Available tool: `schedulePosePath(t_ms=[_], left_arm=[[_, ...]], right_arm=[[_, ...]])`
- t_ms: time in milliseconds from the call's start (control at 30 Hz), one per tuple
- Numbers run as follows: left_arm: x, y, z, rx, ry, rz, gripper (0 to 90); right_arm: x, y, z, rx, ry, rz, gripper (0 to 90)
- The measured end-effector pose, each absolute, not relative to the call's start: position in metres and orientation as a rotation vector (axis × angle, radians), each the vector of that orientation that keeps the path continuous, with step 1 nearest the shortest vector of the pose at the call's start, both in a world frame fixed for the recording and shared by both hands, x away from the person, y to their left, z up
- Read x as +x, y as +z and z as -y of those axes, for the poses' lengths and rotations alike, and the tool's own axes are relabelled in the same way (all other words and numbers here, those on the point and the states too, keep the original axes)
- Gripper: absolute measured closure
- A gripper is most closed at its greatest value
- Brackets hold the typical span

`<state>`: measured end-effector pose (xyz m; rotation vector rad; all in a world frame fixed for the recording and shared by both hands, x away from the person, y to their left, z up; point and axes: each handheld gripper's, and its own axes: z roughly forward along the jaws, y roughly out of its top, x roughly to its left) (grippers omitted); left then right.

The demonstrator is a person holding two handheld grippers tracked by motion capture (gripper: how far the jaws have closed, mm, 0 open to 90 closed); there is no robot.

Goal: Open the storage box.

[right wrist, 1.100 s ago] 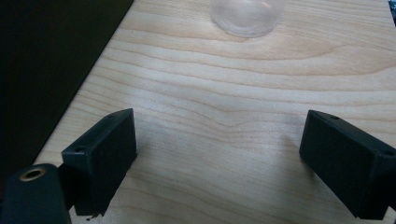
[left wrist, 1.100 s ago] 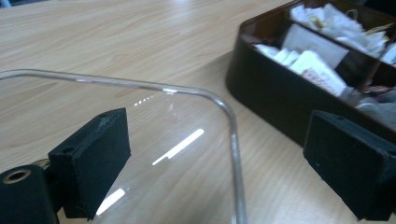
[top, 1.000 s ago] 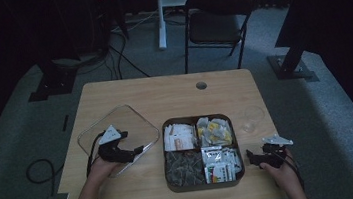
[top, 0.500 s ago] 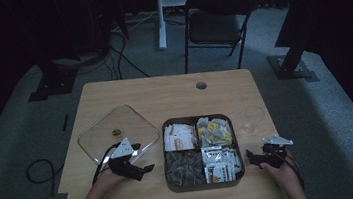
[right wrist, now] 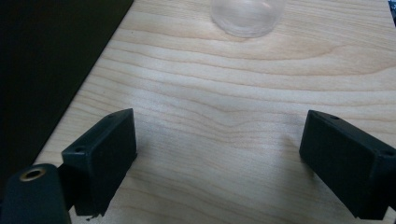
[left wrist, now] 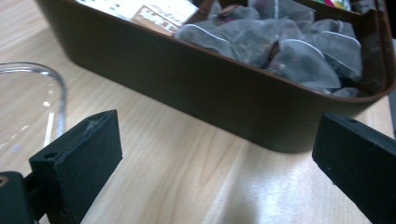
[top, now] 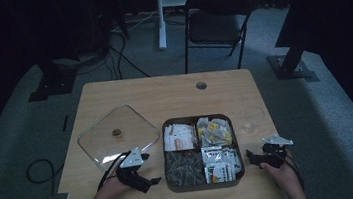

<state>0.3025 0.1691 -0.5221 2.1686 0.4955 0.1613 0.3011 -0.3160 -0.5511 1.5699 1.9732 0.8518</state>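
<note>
Clear glass lid (top: 117, 133) already off, centre-left of the high view; dark four-compartment tea box (top: 203, 149) exposed. My left gripper (top: 148, 183) and right gripper (top: 252, 157) both released, nothing picked yet.

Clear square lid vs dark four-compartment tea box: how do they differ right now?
The clear square lid with a small knob lies left of the dark four-compartment tea box, off it. The lid is see-through and flat; the box is opaque, walled and full of packets. The lid bears nothing; the box holds tea bags. Both rest on the wooden table, rounded-square.
</note>
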Motion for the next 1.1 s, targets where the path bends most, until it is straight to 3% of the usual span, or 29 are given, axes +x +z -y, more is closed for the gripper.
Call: schedulePosePath(t_ms=[1100], left_arm=[[0.279, -0.547, -0.152, 2.363, 0.206, -0.459, 1.7]], right_arm=[[0.301, -0.551, 0.316, 1.565, 0.854, -1.979, 10.3]])
